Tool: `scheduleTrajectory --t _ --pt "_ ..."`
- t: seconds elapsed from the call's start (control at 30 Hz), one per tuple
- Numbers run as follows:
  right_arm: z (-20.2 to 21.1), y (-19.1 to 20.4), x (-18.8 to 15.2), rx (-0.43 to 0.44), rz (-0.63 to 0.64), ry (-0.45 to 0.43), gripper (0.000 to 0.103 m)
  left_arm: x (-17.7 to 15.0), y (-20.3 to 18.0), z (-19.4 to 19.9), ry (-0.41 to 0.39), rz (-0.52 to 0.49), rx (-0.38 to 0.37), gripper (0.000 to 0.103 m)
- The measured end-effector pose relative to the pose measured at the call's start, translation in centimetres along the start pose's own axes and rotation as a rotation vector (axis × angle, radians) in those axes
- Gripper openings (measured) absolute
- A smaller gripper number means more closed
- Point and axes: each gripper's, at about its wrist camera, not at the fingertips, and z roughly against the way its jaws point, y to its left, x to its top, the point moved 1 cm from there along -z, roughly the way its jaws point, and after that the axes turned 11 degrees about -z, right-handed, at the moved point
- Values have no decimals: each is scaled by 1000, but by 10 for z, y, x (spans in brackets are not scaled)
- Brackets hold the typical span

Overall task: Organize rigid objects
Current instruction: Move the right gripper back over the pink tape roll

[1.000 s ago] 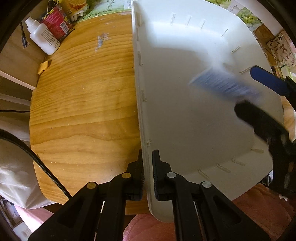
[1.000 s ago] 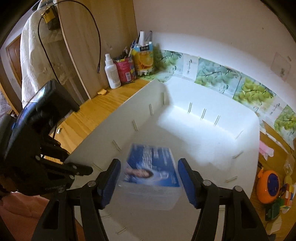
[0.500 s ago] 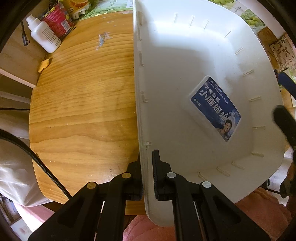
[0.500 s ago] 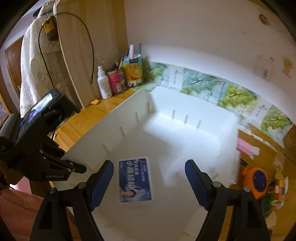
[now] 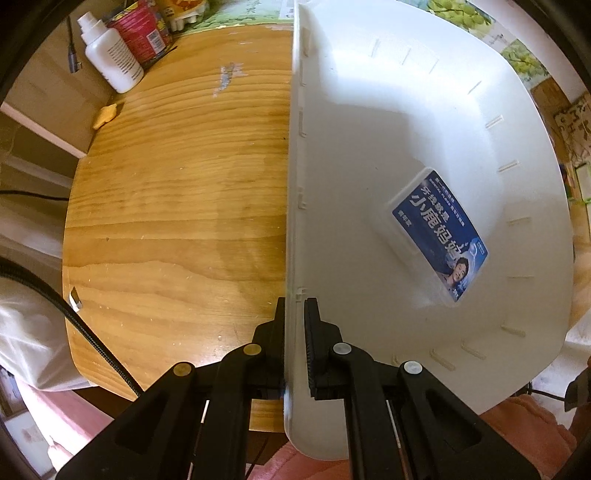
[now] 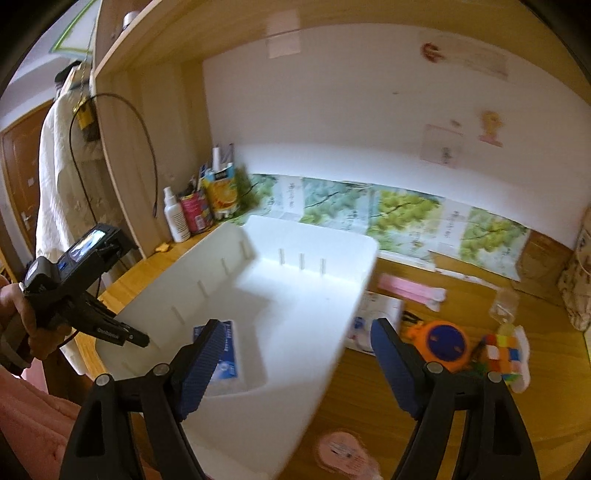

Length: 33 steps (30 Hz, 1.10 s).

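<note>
Wooden tabletop (image 5: 177,206) carries a white bin (image 5: 424,122) at its near edge; a blue-labelled box (image 5: 439,236) lies inside. Left hand-held gripper (image 5: 295,314) pinches the bin's wall; right hand-held gripper (image 6: 295,350) spread, empty.

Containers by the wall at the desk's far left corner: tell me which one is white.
The white spray bottle, standing at the outer left end of the cluster. The can touching it is red, and the carton behind is orange and yellow.

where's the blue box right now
The blue box lies flat inside the white bin, on its floor toward the right wall in the left wrist view.
</note>
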Motion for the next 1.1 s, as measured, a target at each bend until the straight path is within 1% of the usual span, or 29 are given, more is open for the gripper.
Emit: scheduleTrajectory --t 0.2,0.43,0.6,0.87,1.1 --pt "14 -29 -10 -18 -10 8 81 -4 2 0 -11 39 22 8" --pt "13 -50 -32 -5 34 77 81 -5 0 -1 -14 68 32 9" --pt "9 -55 -45 13 81 131 81 -6 -4 -1 -15 76 58 11" --pt "-11 -59 -72 30 178 242 81 -5 -3 -2 -23 117 65 12" --pt "-28 -61 -90 76 203 310 81 -5 -11 -3 -21 116 81 13"
